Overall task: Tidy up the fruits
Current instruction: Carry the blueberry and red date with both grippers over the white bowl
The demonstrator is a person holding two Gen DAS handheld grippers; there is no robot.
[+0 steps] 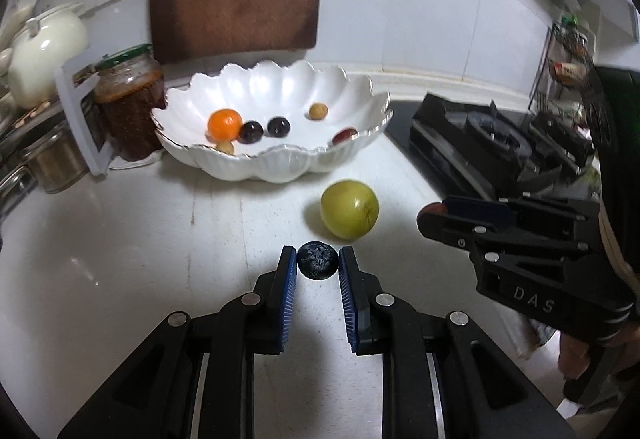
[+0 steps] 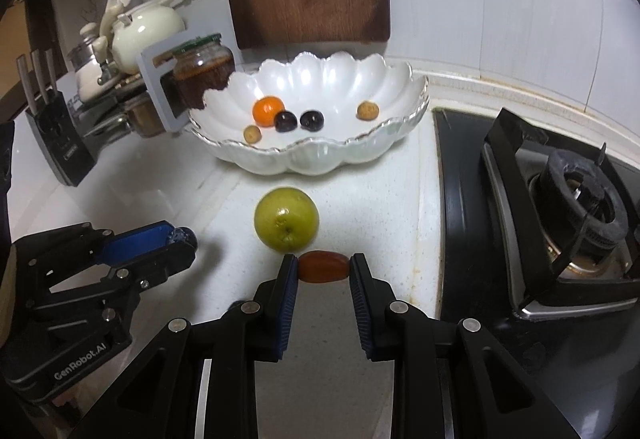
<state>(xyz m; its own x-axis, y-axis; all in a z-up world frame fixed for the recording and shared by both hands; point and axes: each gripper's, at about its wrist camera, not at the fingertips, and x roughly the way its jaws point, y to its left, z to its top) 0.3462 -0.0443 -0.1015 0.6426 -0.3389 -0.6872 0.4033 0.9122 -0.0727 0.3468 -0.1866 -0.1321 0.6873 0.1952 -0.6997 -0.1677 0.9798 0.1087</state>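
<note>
Pinched between the blue pads of the left gripper point(image 1: 318, 265) is a dark, wrinkled fruit point(image 1: 317, 261), held clear of the white counter point(image 1: 120, 259). Beside it the right gripper point(image 2: 324, 266) is closed end-to-end on a reddish-brown date point(image 2: 323, 266). One green apple point(image 2: 287, 219) sits loose on the counter just before the scalloped white bowl point(image 2: 320, 155), which stands toward the back edge, near the stove point(image 2: 560, 207). Already inside the bowl are an orange point(image 2: 268, 111), two dark plums point(image 2: 298, 120) and small tan fruits point(image 2: 367, 110). By my judgement the sorting is well along: two pieces in hand and the apple remain.
</note>
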